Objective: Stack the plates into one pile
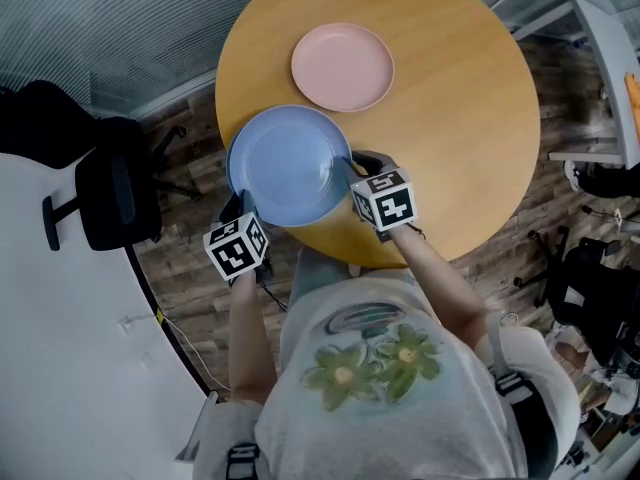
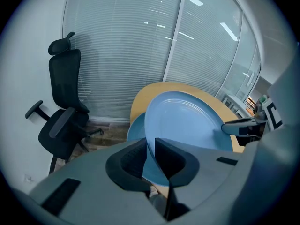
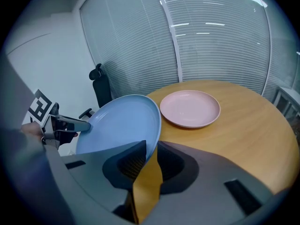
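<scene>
Holding the round light-blue plate [image 1: 288,165] by opposite parts of its rim, both grippers are sharing one load. The left gripper [image 2: 150,146] is pinching the near-left rim, its fingers standing only narrowly apart with the plate's edge clamped between them. The right gripper [image 3: 151,146] is doing the same on the right rim, fingers nearly together on the edge. Neither is carrying anything else.

The blue plate is sitting over the near-left margin of the round wooden counter [image 1: 450,98], part of it overhanging the edge. In the right gripper view it is tilting clear of the wood (judged lifted rather than resting, though contact somewhere under it cannot be ruled out).

The round pink plate [image 1: 342,66] is lying flat on the counter just beyond the blue one, with a strip of wood showing between them in the right gripper view. It is lying ahead of the fingers and a little to the right, so the right gripper is standing nearer to it. Being round, the blue plate is offering no long axis; the line between the two grips is running across the way to the pink plate.

Both forearms are reaching forward from the torso, grippers pointing forward and down, marker cubes turned upward. Judged step: bringing the blue plate to the pink one, the pile not yet being made.
</scene>
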